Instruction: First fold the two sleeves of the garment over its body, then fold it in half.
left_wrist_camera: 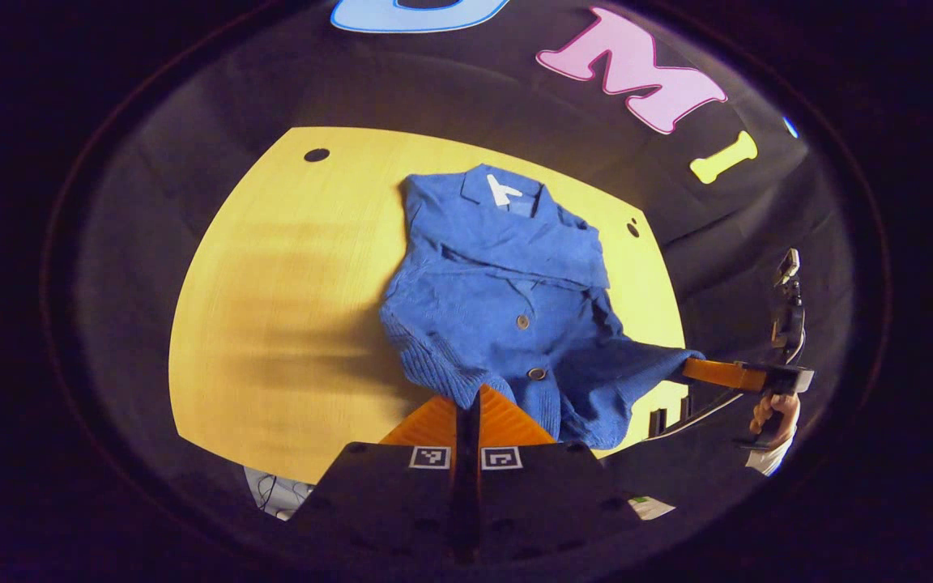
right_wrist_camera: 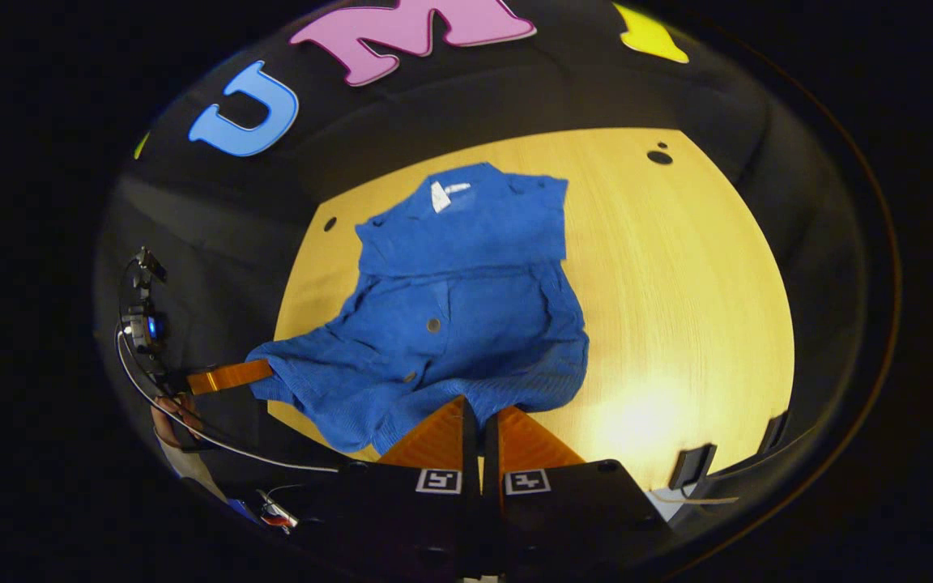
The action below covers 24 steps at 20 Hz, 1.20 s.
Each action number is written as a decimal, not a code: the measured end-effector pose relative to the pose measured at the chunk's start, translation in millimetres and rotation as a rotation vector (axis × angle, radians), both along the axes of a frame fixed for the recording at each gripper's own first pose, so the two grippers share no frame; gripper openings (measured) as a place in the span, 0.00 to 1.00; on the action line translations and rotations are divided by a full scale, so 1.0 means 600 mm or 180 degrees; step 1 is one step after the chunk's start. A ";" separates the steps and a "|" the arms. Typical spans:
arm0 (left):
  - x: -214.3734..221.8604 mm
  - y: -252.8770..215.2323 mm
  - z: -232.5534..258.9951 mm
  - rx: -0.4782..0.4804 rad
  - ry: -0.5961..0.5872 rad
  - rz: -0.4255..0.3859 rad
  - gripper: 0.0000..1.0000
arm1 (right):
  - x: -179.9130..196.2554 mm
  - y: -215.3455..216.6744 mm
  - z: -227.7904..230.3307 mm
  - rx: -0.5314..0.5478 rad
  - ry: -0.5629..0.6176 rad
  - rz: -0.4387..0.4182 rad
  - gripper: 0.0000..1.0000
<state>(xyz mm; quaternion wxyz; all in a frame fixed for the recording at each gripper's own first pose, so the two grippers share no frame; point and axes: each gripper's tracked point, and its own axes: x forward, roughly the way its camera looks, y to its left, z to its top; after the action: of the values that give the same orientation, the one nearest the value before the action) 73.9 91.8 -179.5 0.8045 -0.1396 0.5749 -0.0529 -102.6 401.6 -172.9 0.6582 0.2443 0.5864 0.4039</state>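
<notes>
Both grippers pinch the hem of a blue jacket on a yellow table.

The jacket (left_wrist_camera: 507, 300) lies collar away, both sleeves folded over its body, on the table (left_wrist_camera: 272, 324). The left gripper (left_wrist_camera: 469, 398) and the right gripper (right_wrist_camera: 479, 421) are each pressed together on a bottom corner, lifting the hem.

The garment (left_wrist_camera: 507, 308) is matt ribbed cloth (knit-like at the hem) on a smooth, pale wood-grain table (left_wrist_camera: 288, 267).
</notes>
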 end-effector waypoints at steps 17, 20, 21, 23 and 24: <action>0.496 0.155 -0.162 0.0486 0.0234 0.0597 0.00 | 0.529 0.299 -0.214 -0.0335 -0.0626 -0.0486 0.04; 0.517 0.174 -0.239 0.0611 0.0488 0.0788 0.00 | 0.505 0.339 -0.296 -0.0436 -0.0565 -0.0211 0.05; 0.517 0.169 -0.254 0.0554 0.0511 0.0841 0.02 | 0.500 0.344 -0.313 -0.0461 -0.0606 -0.0123 0.05; 0.519 0.180 -0.256 0.0643 0.0460 0.0944 0.42 | 0.498 0.352 -0.334 -0.0420 -0.0635 -0.0053 0.06; 0.525 0.188 -0.256 0.0673 0.0385 0.0969 0.75 | 0.496 0.358 -0.340 -0.0370 -0.0589 -0.0065 0.12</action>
<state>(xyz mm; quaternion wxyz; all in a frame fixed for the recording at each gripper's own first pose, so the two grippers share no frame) 388.7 204.9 -333.2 0.7773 -0.1425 0.5969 0.1385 195.3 616.5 -376.8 0.7267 0.1733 0.5431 0.3833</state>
